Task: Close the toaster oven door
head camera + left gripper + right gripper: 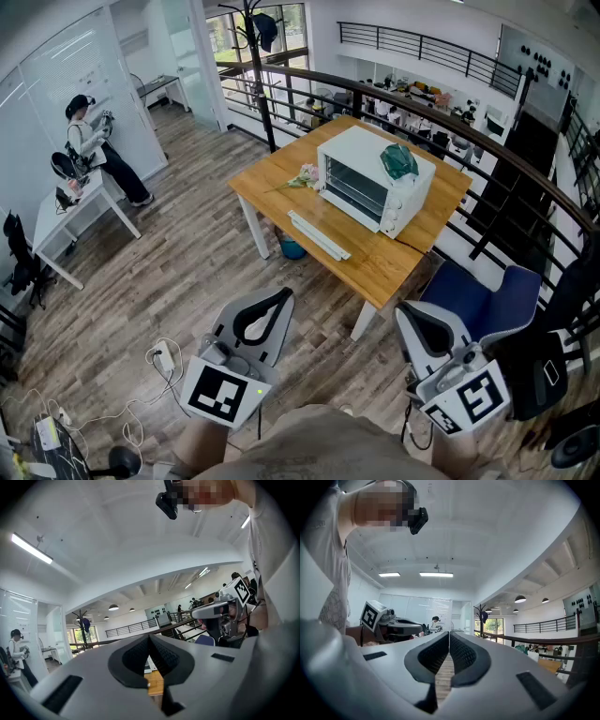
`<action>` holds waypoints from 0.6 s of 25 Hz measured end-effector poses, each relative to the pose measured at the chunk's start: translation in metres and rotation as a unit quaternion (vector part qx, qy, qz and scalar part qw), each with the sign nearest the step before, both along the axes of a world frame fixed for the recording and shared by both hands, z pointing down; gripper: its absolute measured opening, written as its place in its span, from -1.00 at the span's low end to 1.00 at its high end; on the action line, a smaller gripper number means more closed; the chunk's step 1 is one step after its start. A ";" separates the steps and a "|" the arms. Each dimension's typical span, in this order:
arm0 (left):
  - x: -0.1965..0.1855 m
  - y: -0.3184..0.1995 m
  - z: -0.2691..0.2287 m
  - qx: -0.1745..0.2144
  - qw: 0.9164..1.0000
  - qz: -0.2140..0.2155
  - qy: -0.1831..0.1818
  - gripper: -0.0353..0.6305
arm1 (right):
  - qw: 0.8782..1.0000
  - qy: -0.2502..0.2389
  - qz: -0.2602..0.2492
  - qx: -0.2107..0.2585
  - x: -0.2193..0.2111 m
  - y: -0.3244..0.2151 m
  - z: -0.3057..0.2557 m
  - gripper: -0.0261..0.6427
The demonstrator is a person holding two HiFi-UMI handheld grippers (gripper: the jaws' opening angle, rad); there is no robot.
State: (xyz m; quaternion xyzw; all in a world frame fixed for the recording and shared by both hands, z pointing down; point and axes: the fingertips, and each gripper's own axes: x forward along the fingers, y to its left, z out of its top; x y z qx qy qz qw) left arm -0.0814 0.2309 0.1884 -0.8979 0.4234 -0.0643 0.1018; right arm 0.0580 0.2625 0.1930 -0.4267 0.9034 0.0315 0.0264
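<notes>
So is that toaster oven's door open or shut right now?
Open, it seems: the toaster oven shows its racks, and its door lies folded down flat over the table, white edge outermost.

Wood plank floor (187,262), curved dark railing (441,117), windows (272,33).

Bright, even light from ceiling strips (436,574); fisheye edges darken and curve.

No readable text or brand, no numbers or signs, nothing legible in any view
</notes>
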 end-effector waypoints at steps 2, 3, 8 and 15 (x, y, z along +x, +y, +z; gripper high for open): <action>0.003 -0.001 0.001 -0.003 1.000 -0.003 0.001 -0.84 | 1.000 -0.003 -0.002 -0.004 0.004 -0.002 0.002 -0.83; 0.005 -0.002 0.002 -0.004 1.000 -0.004 0.001 -0.84 | 1.000 -0.003 -0.002 -0.006 0.006 -0.003 0.004 -0.83; 0.014 -0.004 0.004 -0.007 1.000 -0.014 0.004 -0.84 | 1.000 -0.008 -0.013 -0.012 0.017 -0.006 0.009 -0.83; 0.022 -0.012 0.009 0.005 0.997 -0.075 0.020 -0.62 | 0.999 -0.044 -0.023 -0.002 0.040 -0.013 0.011 -0.78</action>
